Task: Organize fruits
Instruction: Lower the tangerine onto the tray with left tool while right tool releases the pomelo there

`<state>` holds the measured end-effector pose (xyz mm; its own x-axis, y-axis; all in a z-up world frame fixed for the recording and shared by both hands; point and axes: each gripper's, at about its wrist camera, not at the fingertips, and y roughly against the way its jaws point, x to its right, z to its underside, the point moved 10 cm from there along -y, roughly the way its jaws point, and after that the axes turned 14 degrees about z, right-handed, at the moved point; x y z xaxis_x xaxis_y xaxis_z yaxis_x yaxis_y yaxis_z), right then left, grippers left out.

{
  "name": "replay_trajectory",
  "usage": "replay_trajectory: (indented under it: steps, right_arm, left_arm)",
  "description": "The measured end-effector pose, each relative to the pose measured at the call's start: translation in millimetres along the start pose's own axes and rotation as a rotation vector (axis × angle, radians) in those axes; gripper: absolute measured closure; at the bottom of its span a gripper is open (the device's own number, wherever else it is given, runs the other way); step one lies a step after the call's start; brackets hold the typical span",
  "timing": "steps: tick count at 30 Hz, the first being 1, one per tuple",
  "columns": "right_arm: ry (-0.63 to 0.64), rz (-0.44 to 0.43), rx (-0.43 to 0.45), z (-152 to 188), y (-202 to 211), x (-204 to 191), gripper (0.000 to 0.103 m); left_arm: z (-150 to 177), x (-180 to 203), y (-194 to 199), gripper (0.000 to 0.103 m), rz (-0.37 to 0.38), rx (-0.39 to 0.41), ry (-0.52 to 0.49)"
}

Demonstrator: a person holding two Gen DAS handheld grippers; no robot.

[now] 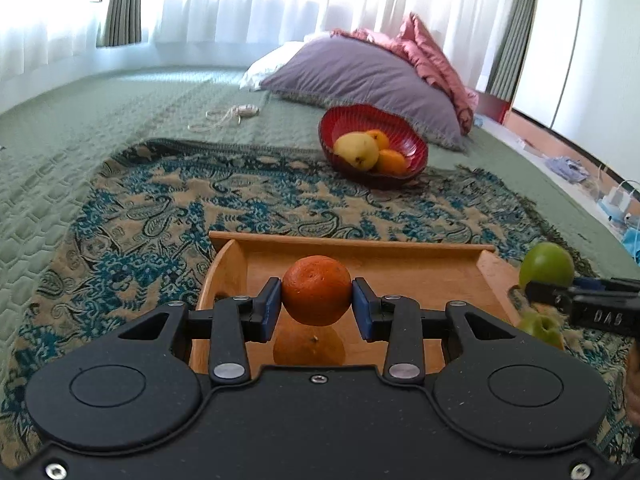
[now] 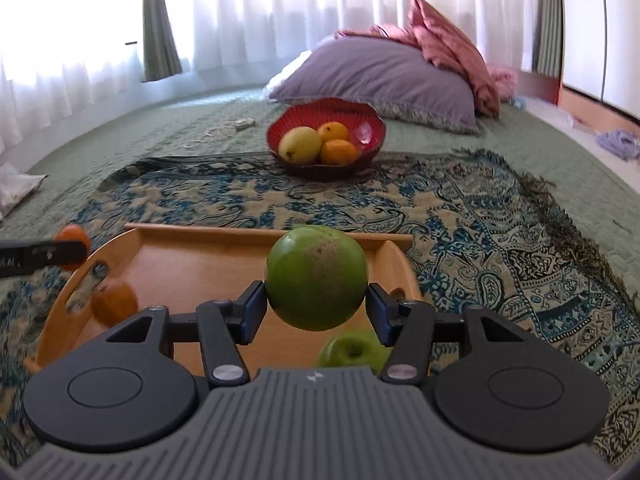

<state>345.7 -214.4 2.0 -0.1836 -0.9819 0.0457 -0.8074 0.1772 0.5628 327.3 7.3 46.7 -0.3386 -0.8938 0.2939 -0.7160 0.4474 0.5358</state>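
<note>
My left gripper (image 1: pixel 316 306) is shut on an orange (image 1: pixel 316 290), held in the air above a wooden tray (image 1: pixel 352 245). A second orange (image 1: pixel 309 346) lies in the tray beneath it. My right gripper (image 2: pixel 317 307) is shut on a green apple (image 2: pixel 317 278), lifted over the same wooden tray (image 2: pixel 256 232). Another green apple (image 2: pixel 354 354) rests in the tray below, and an orange (image 2: pixel 114 303) lies at its left end. A red bowl (image 2: pixel 360 120) farther back holds a yellow pear (image 2: pixel 300 144) and two oranges.
Tray and red bowl (image 1: pixel 352 118) rest on a blue patterned throw (image 1: pixel 160 208) over a green quilted bed. A purple pillow (image 1: pixel 360 72) and pink fabric (image 1: pixel 428 56) lie behind the bowl. A cord (image 1: pixel 228 114) lies at the back left. The bed edge drops off on the right.
</note>
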Motion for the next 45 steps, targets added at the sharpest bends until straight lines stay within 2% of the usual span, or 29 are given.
replay_trajectory:
  steps: [8,10,11,36,44,45]
  right_arm:
    - [0.008,0.064,-0.073,-15.0,-41.1,10.5,0.05]
    - [0.018,0.079,-0.095,-13.2,-51.1,10.8,0.076]
    - [0.024,0.085,-0.108,-11.5,-55.1,10.1,0.078]
    - [0.004,0.075,-0.103,-7.5,-56.9,10.8,0.076]
    - [0.007,0.068,-0.096,-5.7,-51.4,8.6,0.069]
    - [0.01,0.066,-0.093,-5.4,-50.1,7.7,0.069]
  left_arm:
    - [5.6,-22.4,-42.2,0.067,-0.007,-0.089,0.079]
    - [8.0,-27.9,-50.3,0.067,-0.018,-0.101,0.094]
    - [9.1,-29.8,-53.4,0.067,-0.023,-0.106,0.095]
    - [19.3,-43.4,-71.6,0.067,-0.048,-0.146,0.095]
    - [20.2,-43.5,-71.8,0.066,-0.056,-0.15,0.1]
    - [19.7,-43.5,-70.5,0.063,-0.055,-0.146,0.098]
